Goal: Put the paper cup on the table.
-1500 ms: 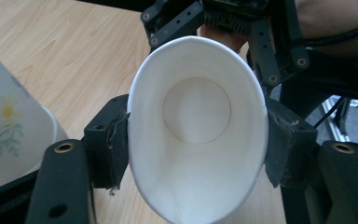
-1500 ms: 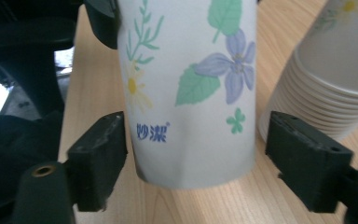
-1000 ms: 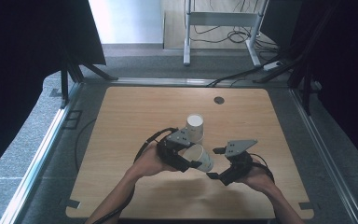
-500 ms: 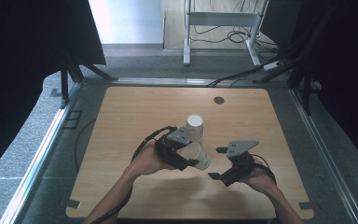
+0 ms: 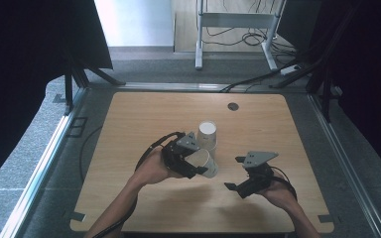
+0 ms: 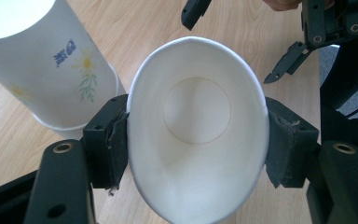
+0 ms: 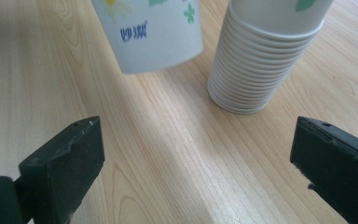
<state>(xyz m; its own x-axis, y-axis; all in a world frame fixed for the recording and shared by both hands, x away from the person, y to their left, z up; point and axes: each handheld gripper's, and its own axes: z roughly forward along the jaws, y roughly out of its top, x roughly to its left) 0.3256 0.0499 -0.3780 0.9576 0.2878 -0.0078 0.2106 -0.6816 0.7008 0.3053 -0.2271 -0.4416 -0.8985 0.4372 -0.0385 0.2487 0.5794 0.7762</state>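
left gripper view: a thin paper cup is squeezed oval by the left gripper, at 5 o'clock of the cup stack. it is light, easily crushed; a gentler hold at the stiffer rim is advised. the right gripper is wide open, empty.

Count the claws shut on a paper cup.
1: the left claw squeezes a single paper cup beside the cup stack. The right claw is open, holding nothing.

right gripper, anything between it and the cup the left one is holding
Nothing visible. The right gripper, jaws open, faces the held cup across bare table. The cup stack stands off to one side.
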